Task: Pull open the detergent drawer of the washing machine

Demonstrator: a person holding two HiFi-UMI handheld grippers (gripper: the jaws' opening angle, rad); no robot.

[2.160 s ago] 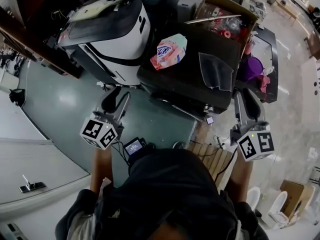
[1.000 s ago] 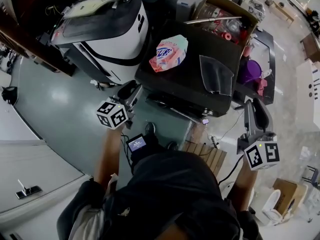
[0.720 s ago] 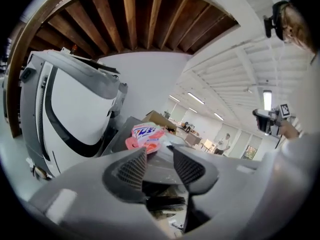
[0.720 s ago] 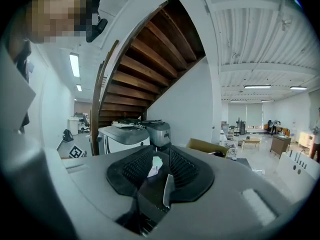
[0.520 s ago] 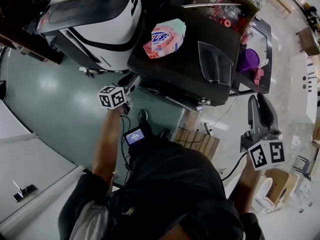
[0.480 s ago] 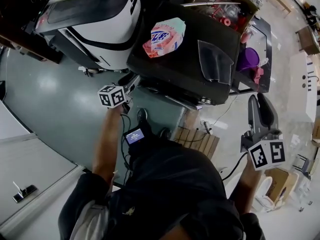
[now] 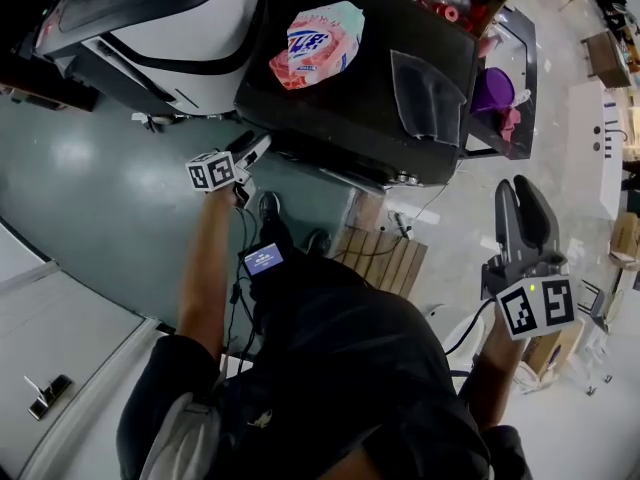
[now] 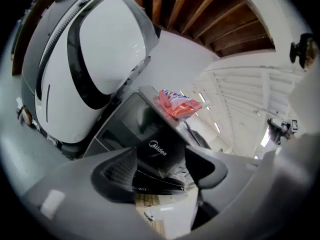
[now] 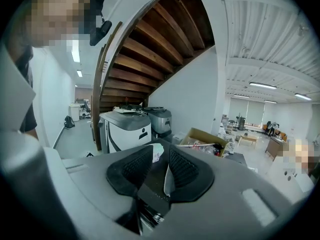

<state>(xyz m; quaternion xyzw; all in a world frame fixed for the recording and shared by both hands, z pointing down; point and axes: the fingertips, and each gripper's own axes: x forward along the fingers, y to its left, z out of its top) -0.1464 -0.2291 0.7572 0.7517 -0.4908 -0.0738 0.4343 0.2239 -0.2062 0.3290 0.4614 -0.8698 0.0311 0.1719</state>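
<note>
The black washing machine (image 7: 350, 78) stands at the top middle of the head view. My left gripper (image 7: 253, 148) is low at its front left corner. In the left gripper view my left gripper (image 8: 159, 173) has its jaws opening, the pads wide apart. The machine's dark front panel with a white logo (image 8: 157, 148) shows in the gap, and no pad presses on it. I cannot tell whether the drawer is out. My right gripper (image 7: 523, 196) hangs off to the right, clear of the machine. My right gripper (image 9: 159, 165) shows a narrow gap with nothing in it.
A pink detergent bag (image 7: 318, 30) and a grey cloth (image 7: 428, 96) lie on the machine's top. A white and black appliance (image 7: 150, 13) stands to its left. A wooden pallet (image 7: 378, 258) lies on the floor in front, and a cardboard box (image 9: 205, 139) of items sits behind.
My left gripper has dropped from above the machine's top to its front left corner. The right gripper has drifted slightly to the right.
</note>
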